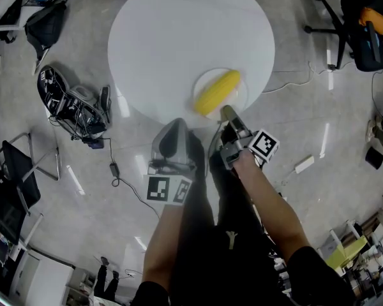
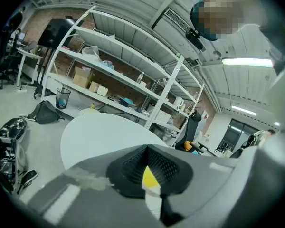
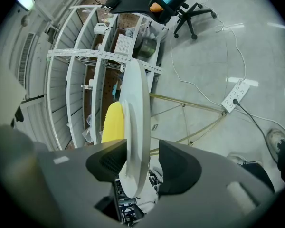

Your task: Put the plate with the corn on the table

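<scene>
A yellow corn cob point(image 1: 218, 91) lies on a white plate point(image 1: 241, 101), which rests on the round white table point(image 1: 179, 37) near its front right edge. My right gripper point(image 1: 228, 113) is at the plate's near rim. In the right gripper view its jaws point(image 3: 137, 167) straddle the plate point(image 3: 121, 127) and the table's edge point(image 3: 137, 127); a gap shows beside the right pad point(image 3: 180, 167), so it is open. The corn point(image 3: 113, 122) sits just beyond. My left gripper point(image 1: 175, 125) hovers off the table's front edge, shut and holding nothing; the corn point(image 2: 149, 177) peeks past its pads.
The table's golden legs point(image 3: 199, 122) run under the top. On the floor lie a power strip point(image 1: 304, 164) with cables, a pile of gear point(image 1: 73, 104) to the left and a black bag point(image 1: 45, 21). An office chair point(image 1: 360, 30) stands at the far right. Shelving point(image 2: 123, 80) lines the wall.
</scene>
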Demonstrator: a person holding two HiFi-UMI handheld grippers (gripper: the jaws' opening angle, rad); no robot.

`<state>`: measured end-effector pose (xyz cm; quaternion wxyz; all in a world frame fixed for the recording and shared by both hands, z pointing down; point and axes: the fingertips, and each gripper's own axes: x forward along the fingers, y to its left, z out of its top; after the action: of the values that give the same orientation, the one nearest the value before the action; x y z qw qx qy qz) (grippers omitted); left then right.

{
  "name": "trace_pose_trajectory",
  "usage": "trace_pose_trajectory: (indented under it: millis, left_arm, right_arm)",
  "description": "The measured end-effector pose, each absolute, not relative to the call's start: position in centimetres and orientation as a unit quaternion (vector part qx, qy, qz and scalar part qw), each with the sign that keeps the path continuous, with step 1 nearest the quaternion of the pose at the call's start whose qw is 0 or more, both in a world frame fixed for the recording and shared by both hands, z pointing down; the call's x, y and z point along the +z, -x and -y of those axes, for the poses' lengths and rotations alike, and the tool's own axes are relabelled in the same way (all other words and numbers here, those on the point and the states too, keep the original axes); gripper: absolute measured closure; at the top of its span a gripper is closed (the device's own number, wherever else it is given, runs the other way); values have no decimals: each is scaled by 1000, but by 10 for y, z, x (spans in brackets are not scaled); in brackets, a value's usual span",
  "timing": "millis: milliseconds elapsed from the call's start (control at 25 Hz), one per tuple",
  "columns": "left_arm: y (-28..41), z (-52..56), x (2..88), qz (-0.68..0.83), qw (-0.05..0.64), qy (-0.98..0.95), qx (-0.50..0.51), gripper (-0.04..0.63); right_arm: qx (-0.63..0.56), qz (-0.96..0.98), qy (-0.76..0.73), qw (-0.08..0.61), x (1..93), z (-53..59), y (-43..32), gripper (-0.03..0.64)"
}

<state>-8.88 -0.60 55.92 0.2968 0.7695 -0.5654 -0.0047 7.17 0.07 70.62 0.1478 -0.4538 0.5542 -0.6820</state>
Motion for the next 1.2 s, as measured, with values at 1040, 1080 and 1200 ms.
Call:
trace_pose_trajectory:
  millis: [1040,1080,1200]
  left_arm:
    - [98,23,566,562,304,-769,-6,592]
    - [99,24,566,562,304,-769,-6,592]
    - [100,24,567,562,305,-769,-6,592]
  right_arm:
    - [-683,-539,476,130,713,24,-62,332]
    - [-683,-537,478,129,713,24,-61,324]
    - [-683,-533,484,126,714,26,-60,308]
